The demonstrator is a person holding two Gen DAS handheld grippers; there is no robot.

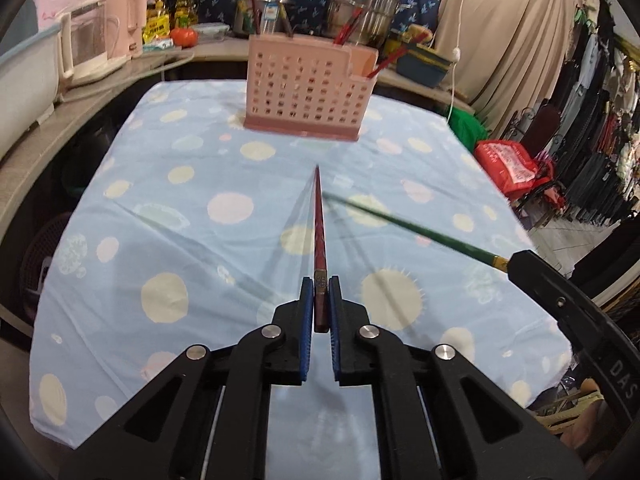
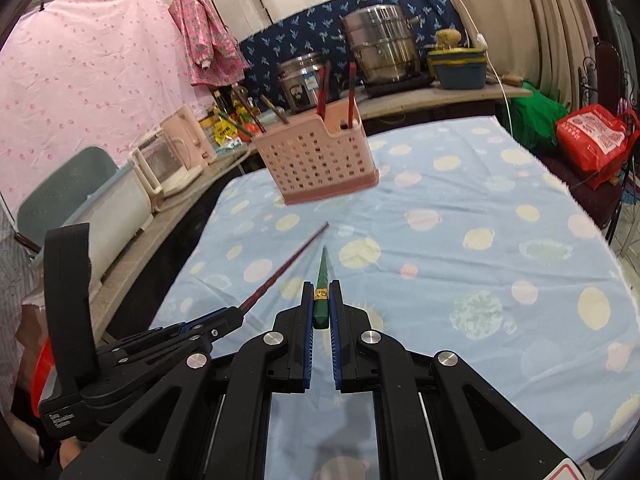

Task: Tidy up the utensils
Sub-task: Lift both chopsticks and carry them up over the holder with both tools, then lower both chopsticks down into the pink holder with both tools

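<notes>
Currently a red chopstick (image 1: 319,236) is clamped at its thick end in the left gripper (image 1: 319,308), tip pointed toward the pink utensil holder (image 1: 308,88). A green chopstick (image 2: 322,280) is clamped the same way in the right gripper (image 2: 322,308). Both sticks are held above the desk (image 1: 180,240), covered by a blue dotted cloth, with tips near each other but apart. The holder is set at the far end of the desk; several red chopsticks (image 2: 351,92) are seen upright in its compartments. Steel pots (image 2: 380,48) are seen on the counter behind.
</notes>
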